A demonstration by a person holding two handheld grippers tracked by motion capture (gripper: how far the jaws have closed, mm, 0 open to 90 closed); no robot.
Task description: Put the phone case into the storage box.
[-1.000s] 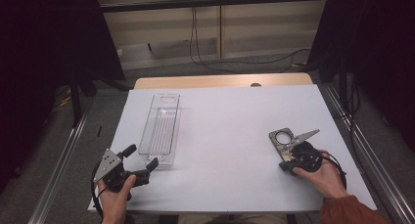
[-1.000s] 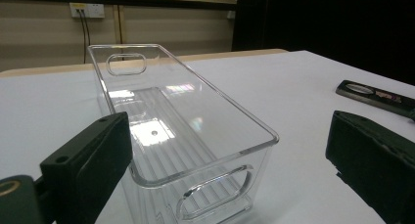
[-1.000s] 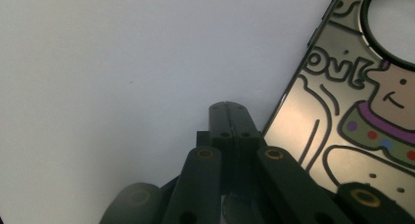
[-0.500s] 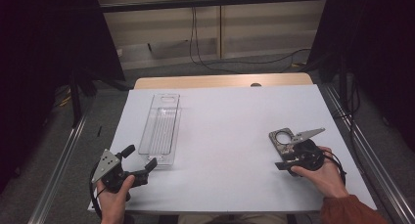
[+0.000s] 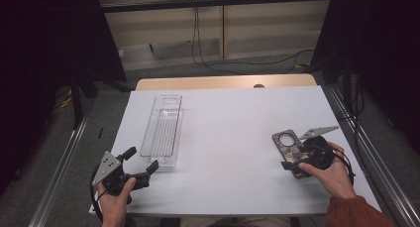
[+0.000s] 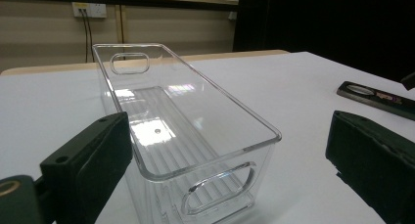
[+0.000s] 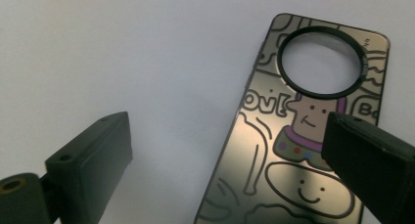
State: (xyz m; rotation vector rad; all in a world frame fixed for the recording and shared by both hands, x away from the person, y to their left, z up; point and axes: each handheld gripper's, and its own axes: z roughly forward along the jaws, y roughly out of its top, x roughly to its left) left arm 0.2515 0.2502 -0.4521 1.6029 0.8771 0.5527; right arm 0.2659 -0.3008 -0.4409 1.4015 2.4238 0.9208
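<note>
A long clear plastic bin [image 5: 162, 130] lies empty on the white table, left of the middle. My left gripper [image 5: 142, 158] sits just before its near end, open, with the bin's handle end [image 6: 215, 190] between and beyond the jaws. At the right lies a flat phone case [image 5: 285, 141] with cartoon drawings and a round black-rimmed hole [image 7: 320, 60]. My right gripper [image 5: 293, 155] hovers over its near part, open, one jaw over bare table and the other over the case [image 7: 274, 155]. The case [image 6: 377, 94] also shows far right in the left gripper view.
The white table top [image 5: 233, 138] ends in a wooden strip [image 5: 223, 82] at the far side. Metal rails [image 5: 361, 152] run along both sides of the table. Cables [image 5: 208, 48] hang and lie on the floor behind it.
The right gripper has turned and shifted slightly over the phone case. The left gripper and the bin have stayed where they were.
</note>
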